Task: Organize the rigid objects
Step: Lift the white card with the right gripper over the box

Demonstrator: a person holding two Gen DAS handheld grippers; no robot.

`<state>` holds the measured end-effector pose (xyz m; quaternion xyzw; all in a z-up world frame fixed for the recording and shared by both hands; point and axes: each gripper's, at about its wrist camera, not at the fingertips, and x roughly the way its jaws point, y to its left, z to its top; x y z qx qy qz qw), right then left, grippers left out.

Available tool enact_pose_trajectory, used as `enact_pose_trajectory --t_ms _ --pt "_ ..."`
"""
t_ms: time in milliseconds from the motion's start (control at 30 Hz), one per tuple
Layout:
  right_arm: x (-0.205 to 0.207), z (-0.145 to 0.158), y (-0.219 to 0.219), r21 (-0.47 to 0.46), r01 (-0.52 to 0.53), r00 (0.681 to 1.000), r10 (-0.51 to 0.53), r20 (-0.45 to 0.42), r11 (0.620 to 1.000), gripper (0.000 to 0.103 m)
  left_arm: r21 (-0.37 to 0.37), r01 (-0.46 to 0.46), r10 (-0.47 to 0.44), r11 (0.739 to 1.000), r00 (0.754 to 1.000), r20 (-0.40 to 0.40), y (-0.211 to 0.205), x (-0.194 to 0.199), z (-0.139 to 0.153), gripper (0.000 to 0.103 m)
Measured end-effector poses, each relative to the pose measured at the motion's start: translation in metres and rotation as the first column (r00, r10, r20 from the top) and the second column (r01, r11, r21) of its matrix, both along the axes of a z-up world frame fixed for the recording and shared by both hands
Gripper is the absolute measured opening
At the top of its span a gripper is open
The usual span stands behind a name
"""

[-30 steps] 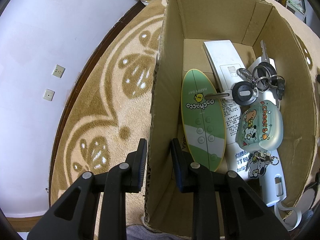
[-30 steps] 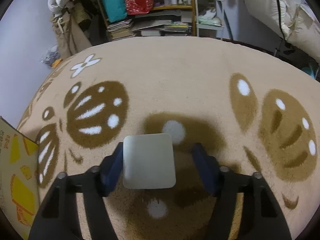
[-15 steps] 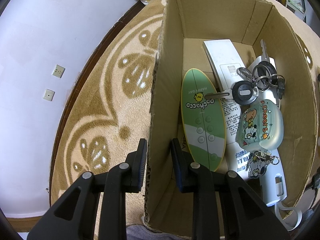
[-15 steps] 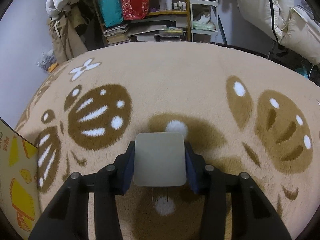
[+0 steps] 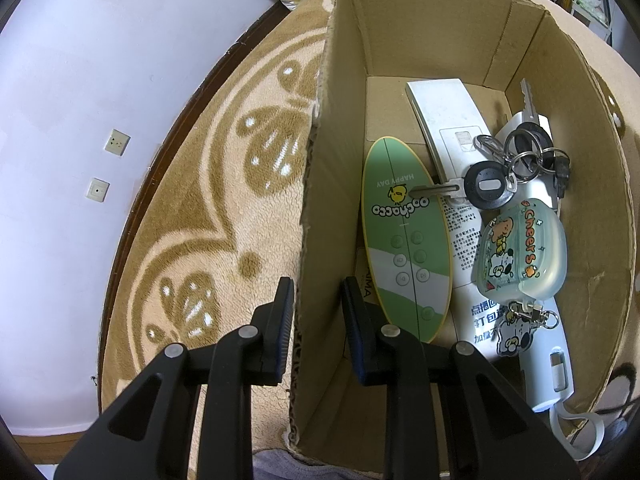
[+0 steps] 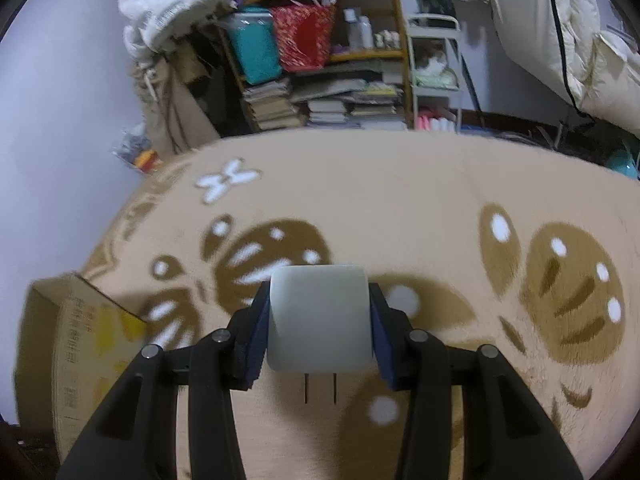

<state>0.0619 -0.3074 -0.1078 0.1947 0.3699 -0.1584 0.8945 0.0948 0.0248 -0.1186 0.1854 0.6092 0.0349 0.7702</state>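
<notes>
- One cardboard box fills the right of the left wrist view; its corner shows again at the lower left of the right wrist view.
- Inside it lie one green oval remote, one white remote, one bunch of keys, one clear cartoon case with a charm, and one long white device at the lower right.
- The left gripper straddles the box's left wall, one finger outside, one inside; whether it pinches the wall is hard to judge.
- The right gripper is clamped on one white charger, its two prongs pointing down, at the lower centre of the frame.
- One tan rug with brown patterns covers the floor.
- A lilac wall carries two sockets; cluttered shelves stand at the top of the right wrist view.
</notes>
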Motion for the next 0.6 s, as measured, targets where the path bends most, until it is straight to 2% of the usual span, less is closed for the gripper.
enact_pose_trajectory --t_ms 333,600 --pt "-0.001 0.057 0.053 -0.050 -0.146 0.980 0.152 0.131 0.988 0.048 0.001 0.001 -0.001 1.000 1.000 0.000 0.000 0.000 0.000 0.024" --pt "-0.004 0.079 0.100 -0.096 -0.261 0.944 0.275 0.181 0.960 0.048 0.001 0.000 0.000 1.000 1.000 -0.001 0.000 0.000 0.000 0.024"
